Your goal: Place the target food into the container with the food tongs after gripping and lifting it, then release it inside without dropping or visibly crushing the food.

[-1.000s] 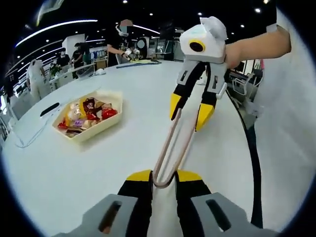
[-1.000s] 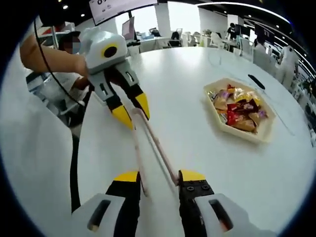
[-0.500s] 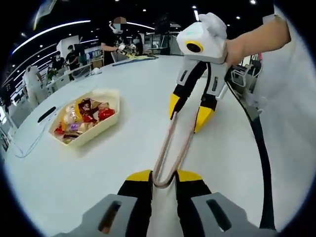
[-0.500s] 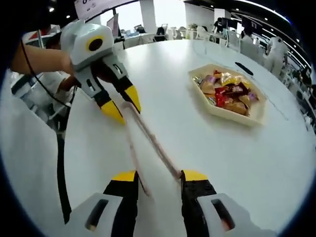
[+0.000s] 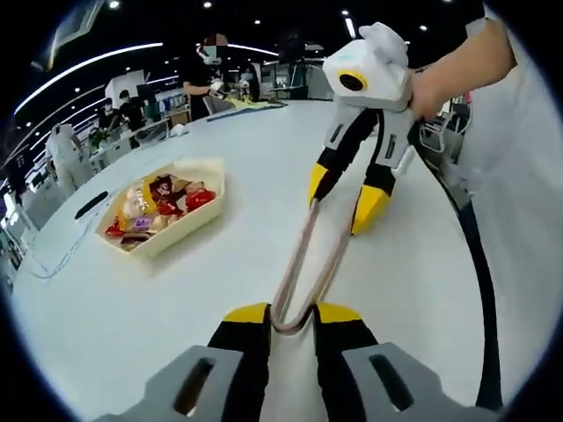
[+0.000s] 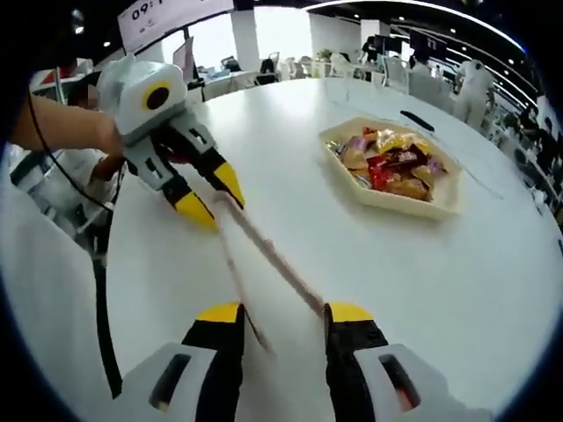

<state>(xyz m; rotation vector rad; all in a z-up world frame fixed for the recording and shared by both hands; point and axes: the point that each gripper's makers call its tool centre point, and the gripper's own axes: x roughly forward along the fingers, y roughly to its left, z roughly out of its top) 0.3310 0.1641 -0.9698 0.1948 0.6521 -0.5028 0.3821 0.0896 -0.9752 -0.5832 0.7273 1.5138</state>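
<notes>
A pair of slim metal food tongs [image 5: 303,255] spans between my two grippers above the white table [image 5: 246,158]. My left gripper [image 5: 292,313] is shut on the tongs' looped end. In the right gripper view, the tongs [image 6: 268,255] run from the left gripper [image 6: 211,195] to my right gripper [image 6: 283,313], whose jaws press on the two spread arms. The right gripper [image 5: 343,195] also hangs at the tongs' far end in the left gripper view. A cream hexagonal tray [image 5: 189,236] of wrapped snacks [image 5: 158,198] sits to the left. The same tray [image 6: 396,200] and snacks [image 6: 391,167] lie to the upper right.
A black cable [image 5: 479,290] trails along the table's right edge, seen as a cable [image 6: 101,308] at the left too. A dark flat object [image 5: 91,205] and a thin white cord [image 5: 53,255] lie beyond the tray. People stand at far desks.
Both grippers keep their hold on the tongs. The views have shifted a little, and the tray now sits slightly nearer and more to the left in the right gripper view.
</notes>
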